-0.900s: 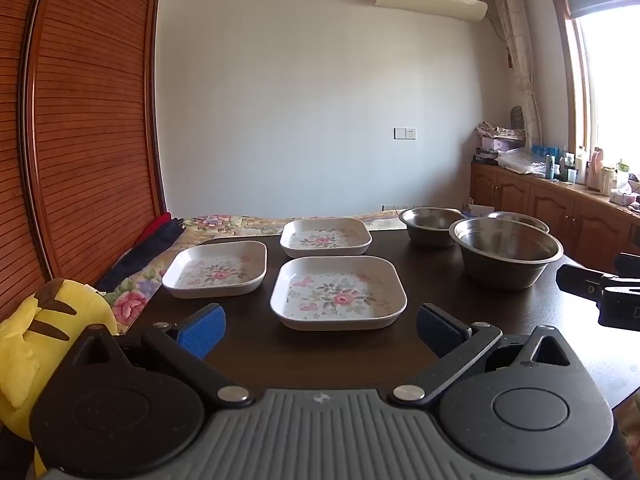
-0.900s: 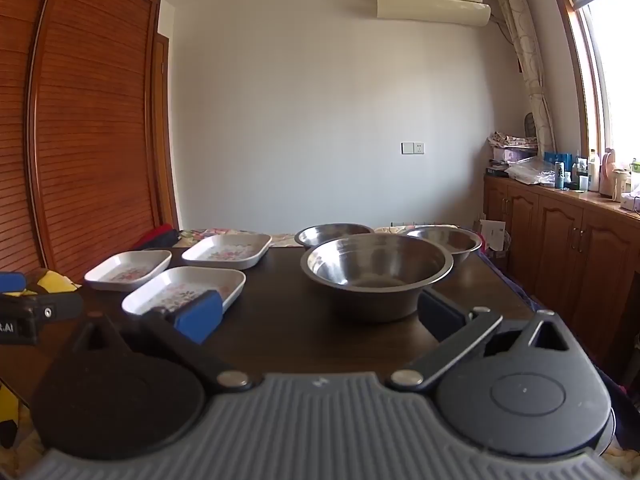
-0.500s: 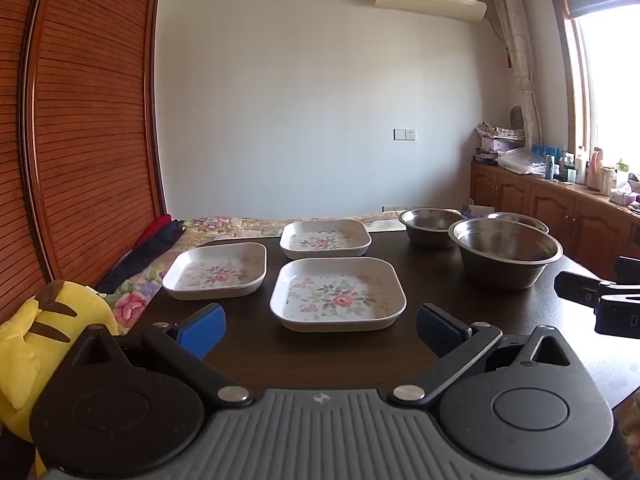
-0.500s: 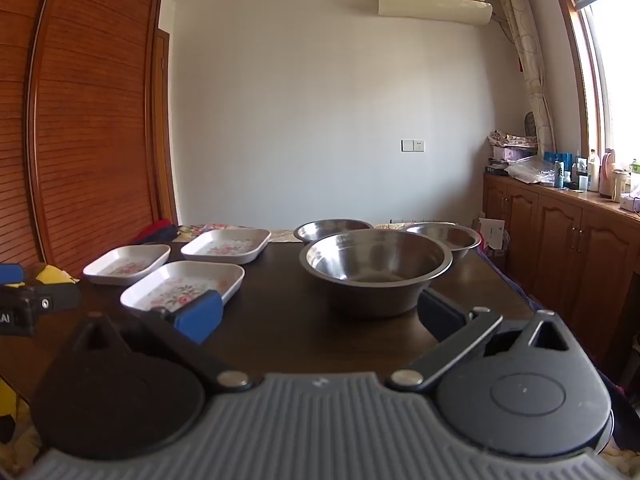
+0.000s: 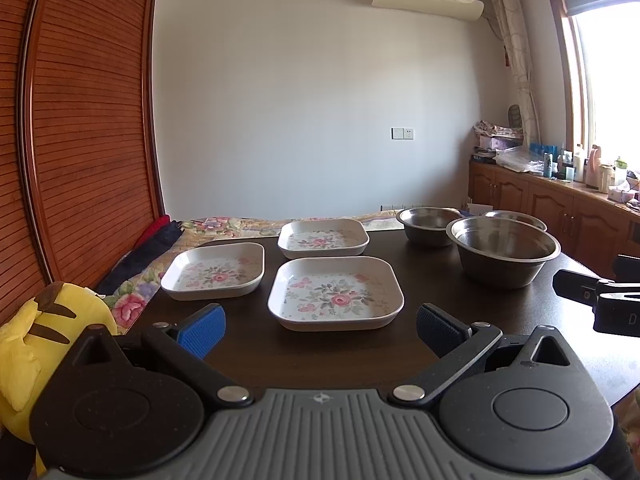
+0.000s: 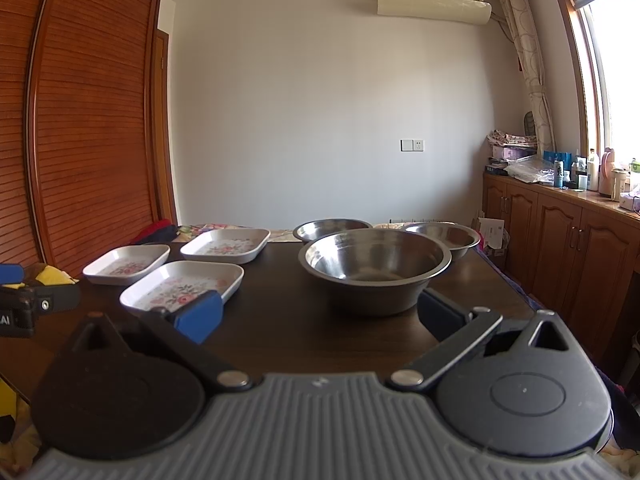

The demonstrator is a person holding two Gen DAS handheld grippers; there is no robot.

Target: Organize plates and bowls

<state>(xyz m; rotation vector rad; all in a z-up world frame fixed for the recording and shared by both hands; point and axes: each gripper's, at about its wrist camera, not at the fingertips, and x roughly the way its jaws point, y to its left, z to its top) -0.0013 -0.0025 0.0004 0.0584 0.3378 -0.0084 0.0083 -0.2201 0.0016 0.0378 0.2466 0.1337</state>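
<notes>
Since the earlier frames both grippers have eased a little closer to the dishes, which now sit slightly larger in each view, while nothing on the table has shifted. Largest is the dark wooden table (image 5: 448, 300), carrying everything. On its right half stand three steel bowls: the big bowl (image 6: 374, 268) nearest, a smaller bowl (image 6: 332, 229) behind it to the left, and another small bowl (image 6: 448, 237) behind to the right, all upright and close together; whether they touch cannot be told. On the left half lie three white square plates with a flower print, each flat and apart from the others: the near plate (image 5: 336, 293), the left plate (image 5: 214, 270) and the far plate (image 5: 323, 237). Off the table's left edge a yellow plush toy (image 5: 36, 332) sits beside a flowered cloth (image 5: 132, 304). The left gripper (image 5: 320, 326) hovers just in front of the near plate, blue-padded fingers (image 5: 202, 330) spread wide and holding nothing. The right gripper (image 6: 320, 314) faces the big bowl, its fingers equally wide apart and empty
</notes>
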